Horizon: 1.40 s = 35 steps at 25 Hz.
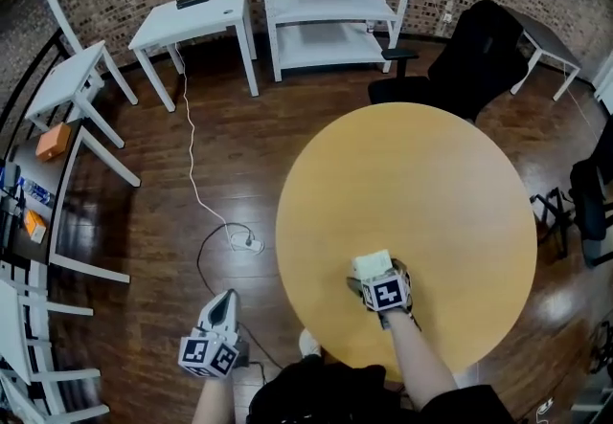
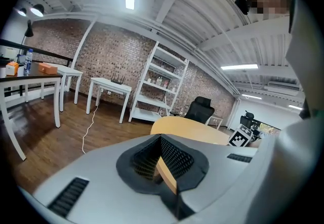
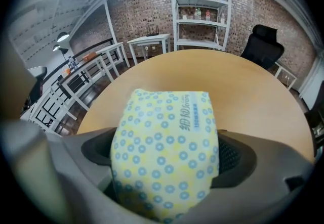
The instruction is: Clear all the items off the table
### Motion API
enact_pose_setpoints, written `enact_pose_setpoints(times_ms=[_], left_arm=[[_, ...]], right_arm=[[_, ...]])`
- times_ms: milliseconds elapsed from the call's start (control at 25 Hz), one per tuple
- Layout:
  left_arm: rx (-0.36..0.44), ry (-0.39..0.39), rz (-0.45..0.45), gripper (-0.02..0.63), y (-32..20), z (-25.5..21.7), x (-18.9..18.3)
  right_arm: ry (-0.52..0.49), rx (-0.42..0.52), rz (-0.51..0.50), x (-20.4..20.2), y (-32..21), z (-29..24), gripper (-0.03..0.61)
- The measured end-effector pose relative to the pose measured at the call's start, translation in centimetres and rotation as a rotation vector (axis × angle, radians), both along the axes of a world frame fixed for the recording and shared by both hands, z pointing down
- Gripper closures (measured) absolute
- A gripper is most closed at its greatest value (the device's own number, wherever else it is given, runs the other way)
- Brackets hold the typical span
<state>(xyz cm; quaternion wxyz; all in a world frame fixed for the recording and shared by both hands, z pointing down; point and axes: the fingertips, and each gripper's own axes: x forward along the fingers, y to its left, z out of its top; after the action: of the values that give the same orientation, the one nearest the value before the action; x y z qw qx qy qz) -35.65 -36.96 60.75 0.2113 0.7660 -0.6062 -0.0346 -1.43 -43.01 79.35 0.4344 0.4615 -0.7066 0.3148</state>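
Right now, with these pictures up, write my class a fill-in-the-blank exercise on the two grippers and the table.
1. The right gripper is shut on a tissue pack whose yellow wrapper is printed with ____ dots.
2. The tan table under the right gripper is ____ in shape.
3. The left gripper, jaws together with nothing between them, is off the table and over the wooden ____.

Missing words: blue; round; floor.

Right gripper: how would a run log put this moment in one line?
right gripper: shut on tissue pack over round table | left gripper: shut, empty, beside table
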Motion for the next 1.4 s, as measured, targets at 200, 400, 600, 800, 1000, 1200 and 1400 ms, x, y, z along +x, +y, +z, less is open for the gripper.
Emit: enact_pose_setpoints(times_ms=[200,400,600,800,1000,1200,1400], left_arm=[[0.0,0.008,-0.005,0.623,1.0,0.6,-1.5],[0.016,0.007,0.067,0.623,0.0,0.6,-0.1],[0.028,0.028,0.166,0.623,-1.8,0.2,1.8],[0.071,0.052,0.309,0.623,-4.9,-1.2,6.8],[0.129,0.055,0.503,0.623,-5.9,-3.8,16.3],[0.182,0.069,0.708,0.623,-3.9,-6.2,26.5],[0.194,0.091,0.886,0.623,1.1,-7.5,36.1]], right_arm=[[-0.032,0.049,0.084,0.3,0.1,-0.3,0.053],[-0.121,0.155,0.201,1.4,0.8,-1.5,0.066],[-0.199,0.283,0.315,2.6,2.7,-4.2,0.067],[-0.197,0.453,0.375,6.4,4.0,-9.4,0.067],[-0.166,0.59,0.507,13.7,8.5,-14.6,0.067],[-0.103,0.717,0.662,21.3,15.8,-19.2,0.067],[-0.006,0.677,0.829,28.4,26.4,-19.1,0.067]])
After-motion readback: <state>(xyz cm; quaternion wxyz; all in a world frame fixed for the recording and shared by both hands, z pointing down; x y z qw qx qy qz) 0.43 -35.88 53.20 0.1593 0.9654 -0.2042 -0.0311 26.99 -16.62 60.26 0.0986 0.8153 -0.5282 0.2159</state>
